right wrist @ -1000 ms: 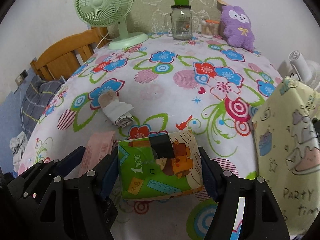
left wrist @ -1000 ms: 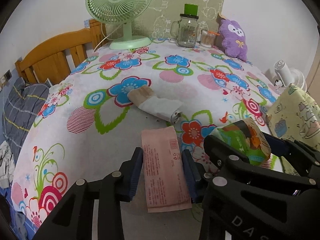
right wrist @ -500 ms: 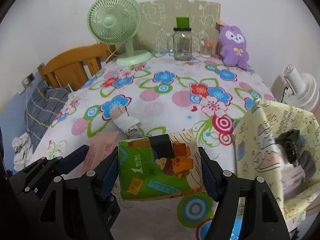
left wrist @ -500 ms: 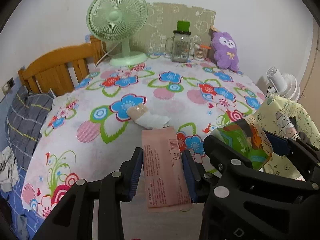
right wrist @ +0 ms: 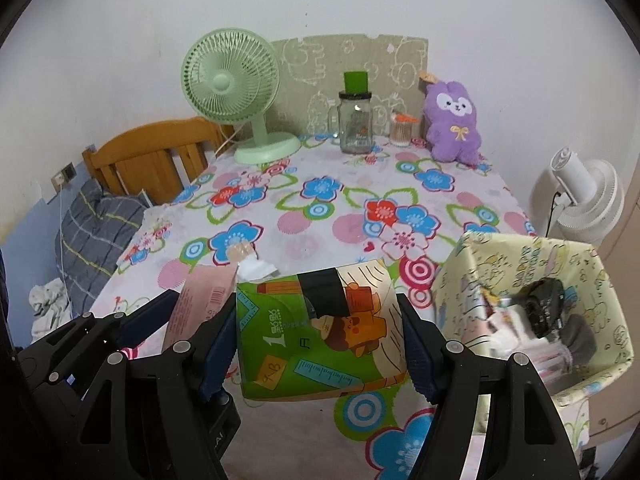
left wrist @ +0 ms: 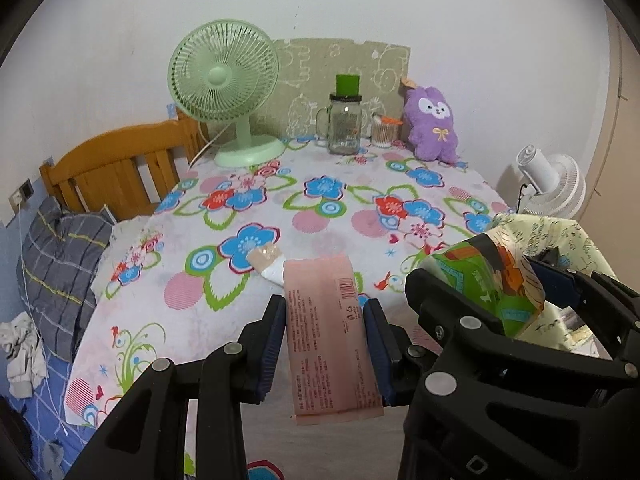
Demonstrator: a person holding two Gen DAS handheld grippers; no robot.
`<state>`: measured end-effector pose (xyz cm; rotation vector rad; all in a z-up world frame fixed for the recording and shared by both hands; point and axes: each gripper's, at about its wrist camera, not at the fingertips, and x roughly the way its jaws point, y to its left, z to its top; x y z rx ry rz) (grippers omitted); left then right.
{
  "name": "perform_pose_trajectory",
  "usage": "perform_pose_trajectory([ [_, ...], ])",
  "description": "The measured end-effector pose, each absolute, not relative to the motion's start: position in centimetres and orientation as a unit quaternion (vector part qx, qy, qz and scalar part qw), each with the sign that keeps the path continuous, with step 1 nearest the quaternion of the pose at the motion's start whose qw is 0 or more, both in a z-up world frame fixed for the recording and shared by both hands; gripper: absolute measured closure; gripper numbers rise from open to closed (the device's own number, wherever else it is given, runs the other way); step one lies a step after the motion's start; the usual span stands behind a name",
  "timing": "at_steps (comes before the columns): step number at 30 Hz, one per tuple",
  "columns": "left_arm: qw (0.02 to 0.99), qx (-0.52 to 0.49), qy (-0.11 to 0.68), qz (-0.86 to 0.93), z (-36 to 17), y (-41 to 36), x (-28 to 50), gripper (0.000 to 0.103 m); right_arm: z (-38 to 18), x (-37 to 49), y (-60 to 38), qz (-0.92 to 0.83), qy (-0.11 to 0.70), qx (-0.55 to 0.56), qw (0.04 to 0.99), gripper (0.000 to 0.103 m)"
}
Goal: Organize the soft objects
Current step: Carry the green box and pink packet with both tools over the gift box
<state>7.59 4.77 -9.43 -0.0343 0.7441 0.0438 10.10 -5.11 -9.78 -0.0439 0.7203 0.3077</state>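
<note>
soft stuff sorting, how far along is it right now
Done: the yellow cartoon bin at the table's right already holds a few items. In hand: the left tongs clamp a pink packet and the right tongs clamp a green tissue pack, both lifted off the floral tablecloth. Left: a small beige and white roll lies on the cloth.

Green tissue pack (right wrist: 320, 332): large white "1" printed on the front. Pink packet (left wrist: 330, 332): barcode and fine print, too small to read.
</note>
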Motion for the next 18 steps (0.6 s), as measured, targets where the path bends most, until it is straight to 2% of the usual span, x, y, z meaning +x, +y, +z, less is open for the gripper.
perform_pose_trajectory([
  [18, 0.945, -0.01, 0.326, 0.003, -5.6, 1.4, 6.7, 0.062, -5.7, 8.5, -8.5, 0.13, 0.315, -0.017, 0.94, 0.028],
])
